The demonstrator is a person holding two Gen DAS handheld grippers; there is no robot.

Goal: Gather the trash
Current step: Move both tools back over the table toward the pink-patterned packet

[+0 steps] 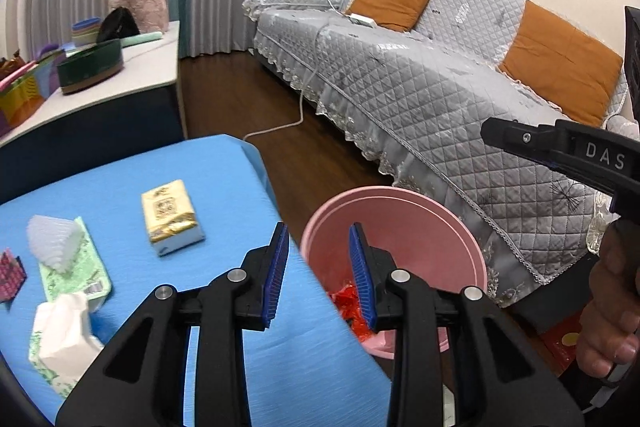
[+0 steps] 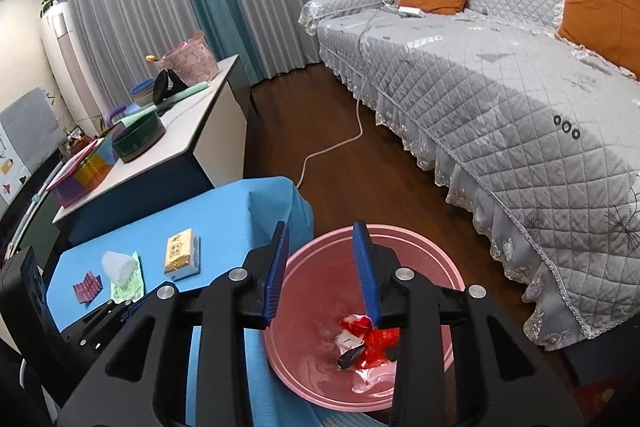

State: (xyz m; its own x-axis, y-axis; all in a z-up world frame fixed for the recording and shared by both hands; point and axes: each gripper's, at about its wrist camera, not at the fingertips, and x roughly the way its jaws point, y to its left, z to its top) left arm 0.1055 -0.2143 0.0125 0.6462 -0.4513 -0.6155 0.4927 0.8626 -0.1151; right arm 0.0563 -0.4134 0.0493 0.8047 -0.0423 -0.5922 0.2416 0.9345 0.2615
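Parted right tool above pink bin, sofa beside.

— Bin? 
— Pink round bin, upright on the floor, just beside the blue table. 
— Contents? 
— Crumpled red and white wrappers lying loose at its bottom.
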